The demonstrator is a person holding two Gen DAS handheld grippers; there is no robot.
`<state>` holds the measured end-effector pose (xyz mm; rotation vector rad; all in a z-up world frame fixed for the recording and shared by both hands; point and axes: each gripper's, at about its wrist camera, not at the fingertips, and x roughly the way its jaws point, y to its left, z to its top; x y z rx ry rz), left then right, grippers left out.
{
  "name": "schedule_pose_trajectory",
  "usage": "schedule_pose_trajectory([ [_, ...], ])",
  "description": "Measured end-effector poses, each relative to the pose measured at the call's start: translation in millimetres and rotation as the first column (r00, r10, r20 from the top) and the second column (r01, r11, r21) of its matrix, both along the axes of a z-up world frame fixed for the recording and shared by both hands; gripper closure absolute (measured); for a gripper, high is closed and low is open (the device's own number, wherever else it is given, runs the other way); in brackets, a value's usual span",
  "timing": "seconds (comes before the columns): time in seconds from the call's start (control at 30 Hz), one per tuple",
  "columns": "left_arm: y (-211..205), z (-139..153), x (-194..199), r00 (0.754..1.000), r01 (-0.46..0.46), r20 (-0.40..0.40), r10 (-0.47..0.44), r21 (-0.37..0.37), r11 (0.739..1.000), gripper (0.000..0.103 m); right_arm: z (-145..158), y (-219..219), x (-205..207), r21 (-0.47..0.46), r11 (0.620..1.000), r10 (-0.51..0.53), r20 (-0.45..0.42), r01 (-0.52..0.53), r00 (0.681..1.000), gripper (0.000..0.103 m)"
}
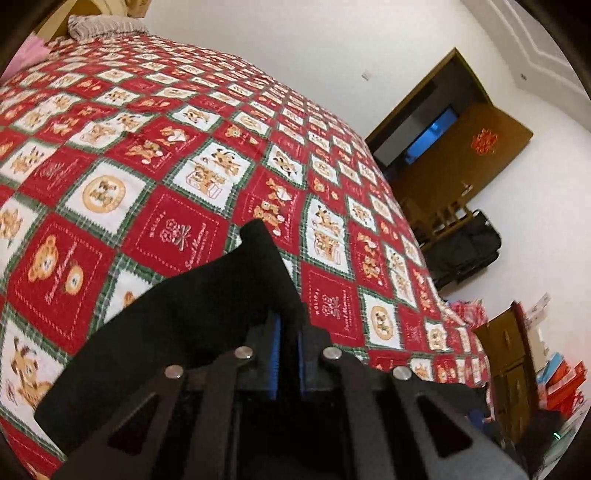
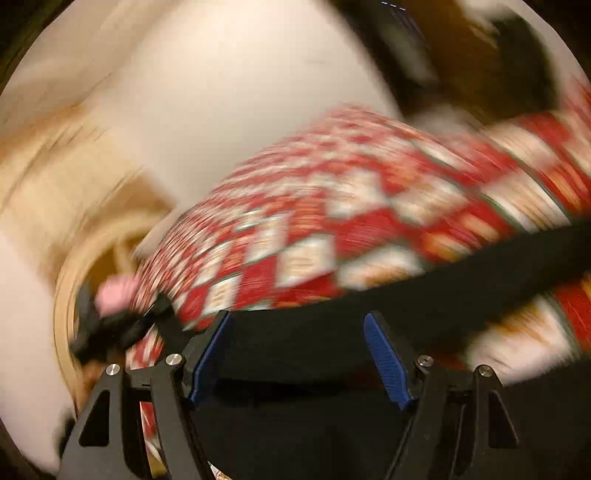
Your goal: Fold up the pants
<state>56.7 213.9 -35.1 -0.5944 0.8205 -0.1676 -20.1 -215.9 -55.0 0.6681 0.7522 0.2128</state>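
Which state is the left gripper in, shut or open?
Shut: the left gripper has its blue fingers pinched on a raised fold of the black pants.

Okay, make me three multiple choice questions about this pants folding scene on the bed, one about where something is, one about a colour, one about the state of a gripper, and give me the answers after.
1. Where does the pillow lie?
A. At the far end of the bed
B. On the floor
C. On top of the pants

2. What colour are the pants?
A. Pink
B. Black
C. Blue

3. How does the left gripper stand?
A. Wide open above the bedspread
B. Shut on the pants
C. Shut on the pillow

Answers:
1. A, it sits at the far end of the red checked bedspread, by the headboard.
2. B, the cloth is plain black in both views.
3. B, its blue pads are nearly together with a fold of black cloth rising from between them, while the right gripper stands open over the pants.
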Motion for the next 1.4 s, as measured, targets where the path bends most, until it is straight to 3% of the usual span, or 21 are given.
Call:
schedule_pose_trajectory([
  [0.17,6,6,-13,0.999,-0.031,0.025,0.032,-0.047,0.998,0.096,-31,-16,12,0.151,0.988,0.002,-0.096,0.013,0.995,0.038],
  [0.23,7,8,-17,0.999,-0.034,0.031,0.036,-0.05,0.998,0.096,-36,-6,26,0.133,0.991,0.01,-0.101,0.003,0.995,0.045],
  [0.3,7,9,-18,0.999,-0.038,0.033,0.04,-0.047,0.998,0.096,-42,5,47,0.129,0.991,0.033,-0.112,-0.018,0.993,0.045],
  [0.4,8,8,-16,0.999,-0.043,0.027,0.044,-0.052,0.998,0.096,-53,4,58,0.178,0.984,0.004,-0.163,0.025,0.987,0.058],
  [0.47,9,7,-16,0.999,-0.048,0.023,0.049,-0.05,0.998,0.096,-61,-2,62,0.193,0.979,-0.027,-0.186,0.063,0.982,0.1],
  [0.57,9,9,-15,0.999,-0.045,0.02,0.046,-0.043,0.998,0.096,-51,-3,55,0.205,0.977,-0.023,-0.127,0.049,0.992,0.1],
  [0.73,15,23,-21,0.998,-0.044,0.039,0.046,-0.044,0.998,0.096,13,-2,21,0.145,0.988,0.04,0.048,-0.046,0.998,0.1],
  [0.87,20,42,-37,0.997,-0.028,0.064,0.029,-0.026,0.999,0.096,41,5,-23,0.074,0.992,0.092,0.106,-0.1,0.99,0.1],
  [1.0,27,48,-60,0.998,-0.026,0.064,0.026,-0.006,1.0,0.096,31,20,-63,-0.003,0.988,0.157,0.082,-0.157,0.984,0.1],
  [1.17,32,29,-82,0.999,-0.041,0.021,0.041,0.015,0.999,0.096,-6,38,-93,-0.043,0.972,0.233,-0.008,-0.233,0.972,0.1],
  [1.4,42,-11,-93,0.99,-0.093,-0.097,0.099,0.064,0.994,0.096,-30,46,-95,-0.079,0.957,0.274,-0.075,-0.279,0.959,0.1],
])
